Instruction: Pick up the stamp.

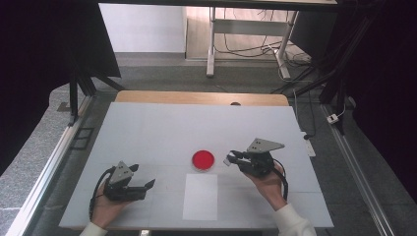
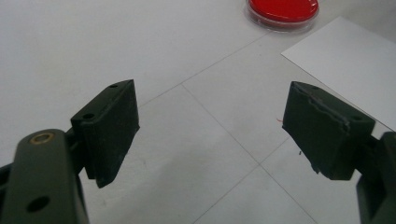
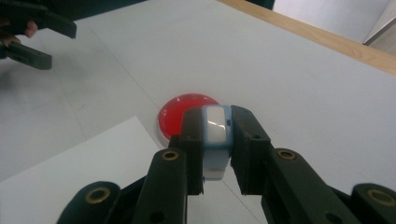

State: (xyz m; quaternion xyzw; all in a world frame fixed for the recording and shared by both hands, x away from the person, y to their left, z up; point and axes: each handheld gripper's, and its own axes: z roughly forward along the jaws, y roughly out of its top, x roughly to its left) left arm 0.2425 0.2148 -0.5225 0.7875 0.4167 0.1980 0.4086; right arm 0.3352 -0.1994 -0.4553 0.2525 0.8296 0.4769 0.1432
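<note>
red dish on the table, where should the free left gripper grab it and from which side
Probably across the rim of the red dish, coming from above with the left gripper, whose jaws stand open and empty. The dish is round, shallow and lies flat on the table, so its low side wall gives little to a level approach. The right gripper is shut on a small pale blue object.

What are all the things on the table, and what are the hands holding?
red dish: one, red with a clear rim, middle of the table.
sheet of paper: one, white, flat, just on the near side of the dish.
small block: one, pale blue and white, clamped in the right gripper, above the table beside the dish.
table: one, white top with a wooden far edge.
left gripper: one, black, jaws open and empty, near left.
right gripper: one, black, shut on the small block.
hands: two, one on each gripper.
</note>
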